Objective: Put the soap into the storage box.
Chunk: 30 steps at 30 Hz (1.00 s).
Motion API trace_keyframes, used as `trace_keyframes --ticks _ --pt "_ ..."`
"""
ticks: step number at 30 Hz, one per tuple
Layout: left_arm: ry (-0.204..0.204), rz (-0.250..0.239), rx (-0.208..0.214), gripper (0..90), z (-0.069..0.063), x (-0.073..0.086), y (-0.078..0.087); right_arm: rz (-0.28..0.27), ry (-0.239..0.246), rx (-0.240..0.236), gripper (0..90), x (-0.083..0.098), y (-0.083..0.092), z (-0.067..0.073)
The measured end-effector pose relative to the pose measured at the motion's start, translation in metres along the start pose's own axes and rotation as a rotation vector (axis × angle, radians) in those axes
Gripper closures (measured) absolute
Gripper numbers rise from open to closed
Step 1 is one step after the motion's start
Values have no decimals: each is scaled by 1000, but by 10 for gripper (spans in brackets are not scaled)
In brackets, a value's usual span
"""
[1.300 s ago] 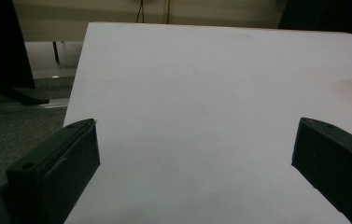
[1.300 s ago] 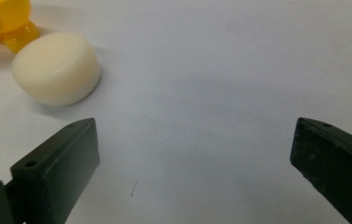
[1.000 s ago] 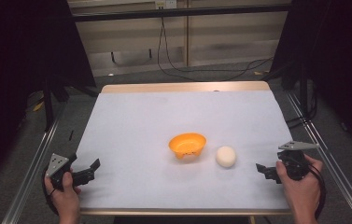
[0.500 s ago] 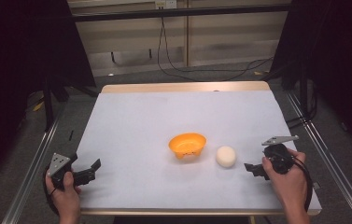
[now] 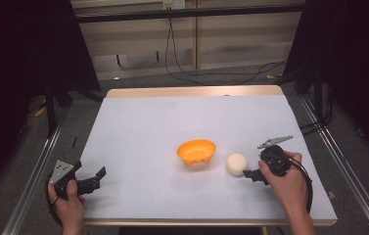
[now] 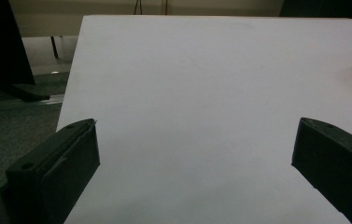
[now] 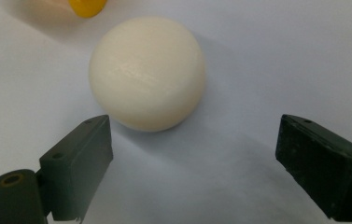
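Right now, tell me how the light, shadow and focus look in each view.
High view: the table is evenly lit, the surroundings dark. Right gripper view: the ball is sharp and casts a soft shadow toward the right; the bowl is cut off at the top. Left gripper view: dim and soft.

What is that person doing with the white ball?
A person sits at a table with a gripper in each hand. The right gripper has come up right beside the white ball, and its jaws have just been closing, but the ball sits just ahead of them, not yet gripped. An orange bowl sits next to the ball. The left gripper waits open near the table's front corner.
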<state>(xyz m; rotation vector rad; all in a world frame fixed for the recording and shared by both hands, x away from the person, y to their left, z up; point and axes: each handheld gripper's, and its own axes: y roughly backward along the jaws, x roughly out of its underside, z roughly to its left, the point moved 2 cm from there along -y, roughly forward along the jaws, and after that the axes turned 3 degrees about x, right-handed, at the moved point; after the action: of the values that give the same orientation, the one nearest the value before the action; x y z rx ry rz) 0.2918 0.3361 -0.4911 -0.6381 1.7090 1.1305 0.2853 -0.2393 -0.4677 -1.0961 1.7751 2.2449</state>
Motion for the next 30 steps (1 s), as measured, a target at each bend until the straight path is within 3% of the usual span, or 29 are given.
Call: trace_keyframes --ticks 11,30 --pt "4 6 6 7 0 0 0 25 8 -33 113 -15 -13 13" --pt "7 11 5 6 1 0 -1 58 4 -34 133 -27 -31 24"
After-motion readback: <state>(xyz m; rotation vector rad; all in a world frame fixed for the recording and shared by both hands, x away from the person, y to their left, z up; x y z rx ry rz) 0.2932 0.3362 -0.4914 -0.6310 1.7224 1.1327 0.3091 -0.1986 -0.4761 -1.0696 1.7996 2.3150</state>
